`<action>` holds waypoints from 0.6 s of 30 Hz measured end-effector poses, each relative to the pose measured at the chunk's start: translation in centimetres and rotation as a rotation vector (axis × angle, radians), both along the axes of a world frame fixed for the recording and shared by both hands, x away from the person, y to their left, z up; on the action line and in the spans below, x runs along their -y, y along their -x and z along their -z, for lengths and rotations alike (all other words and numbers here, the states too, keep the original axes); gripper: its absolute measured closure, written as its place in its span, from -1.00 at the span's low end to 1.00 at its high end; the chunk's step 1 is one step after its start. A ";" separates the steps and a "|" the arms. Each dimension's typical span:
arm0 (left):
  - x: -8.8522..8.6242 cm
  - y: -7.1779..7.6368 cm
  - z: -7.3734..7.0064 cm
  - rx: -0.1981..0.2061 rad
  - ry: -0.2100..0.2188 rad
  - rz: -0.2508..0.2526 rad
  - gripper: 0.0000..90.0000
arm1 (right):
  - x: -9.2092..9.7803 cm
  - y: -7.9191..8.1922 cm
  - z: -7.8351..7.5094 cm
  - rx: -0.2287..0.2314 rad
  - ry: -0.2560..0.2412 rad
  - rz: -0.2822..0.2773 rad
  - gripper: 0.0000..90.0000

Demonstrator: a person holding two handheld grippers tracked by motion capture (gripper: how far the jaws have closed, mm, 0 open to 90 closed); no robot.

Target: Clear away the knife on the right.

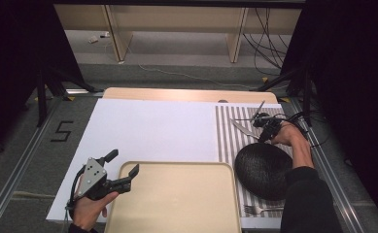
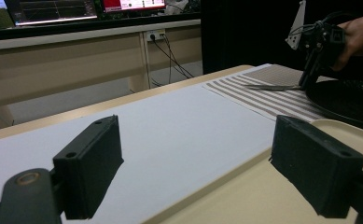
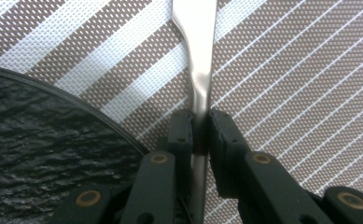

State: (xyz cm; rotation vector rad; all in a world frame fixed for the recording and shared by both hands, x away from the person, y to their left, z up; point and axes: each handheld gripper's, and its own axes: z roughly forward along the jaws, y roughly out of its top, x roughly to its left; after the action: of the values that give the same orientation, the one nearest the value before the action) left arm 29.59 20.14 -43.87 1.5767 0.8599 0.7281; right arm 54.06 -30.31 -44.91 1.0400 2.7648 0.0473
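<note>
Right gripper view: the right gripper (image 3: 200, 126) is clamped on a slim silver utensil handle, prob. a knife (image 3: 197, 56), w/ the metal running up toward 12 o'clock over the striped placemat (image 3: 282, 84). The rim of the black plate (image 3: 39, 140) curves in at 9 o'clock, just beside the jaws but not touching the utensil as far as I can tell. Grip sits partway along the handle, pads square on both flat sides, no visible twist.

High view: that gripper (image 1: 268, 130) works at the placemat's far end, at about 12 o'clock from the plate (image 1: 264, 170); the knife (image 1: 244, 129) angles off toward 10 o'clock from the jaws. A fork (image 1: 259, 209) lies at the plate's 6 o'clock. The left gripper (image 1: 123, 171) hovers w/ jaws spread wide, holding nothing, one jaw over the left rim of the beige tray (image 1: 177, 213), at the tray's 10 o'clock corner. Left gripper view confirms: both pads well apart, the tray edge (image 2: 244, 163) between them and white table sheet (image 2: 160, 121) beyond.

Step in hand, my read: lifting the knife off the mat to move it, likely to the tray.

To do it well:
- keep the squeeze firm; polished metal slips easily
- lift straight up first so the blade end clears mat and plate rim
- keep the handle level, as the long free end may droop or swing
- carry over or round the plate, not through it
- left gripper should stay off the landing spot
</note>
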 end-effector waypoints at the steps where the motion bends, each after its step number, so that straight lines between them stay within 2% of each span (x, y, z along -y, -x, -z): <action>1: 0.0 0.0 0.0 0.000 0.000 0.000 -0.64 | 0.0 0.0 -0.1 0.004 0.003 0.005 0.79; 3: 0.0 0.0 0.0 0.001 0.000 -0.001 -0.64 | 0.4 0.1 -0.5 0.033 0.000 -0.006 0.79; 5: 0.0 0.0 0.0 0.002 0.000 0.000 -0.64 | 0.5 0.1 -0.6 0.043 -0.001 -0.005 0.79; 12: 0.0 0.0 0.0 0.000 0.000 0.000 -0.64 | 0.9 0.0 -1.3 0.119 0.035 -0.011 0.79; 18: 0.0 0.0 0.0 0.001 0.001 -0.002 -0.64 | 0.9 -0.1 -2.2 0.149 0.053 -0.012 0.80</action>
State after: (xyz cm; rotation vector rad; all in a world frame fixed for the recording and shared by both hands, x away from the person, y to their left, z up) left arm 29.58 20.18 -43.89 1.5744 0.8608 0.7300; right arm 54.14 -31.25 -42.70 0.9654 2.6240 0.0512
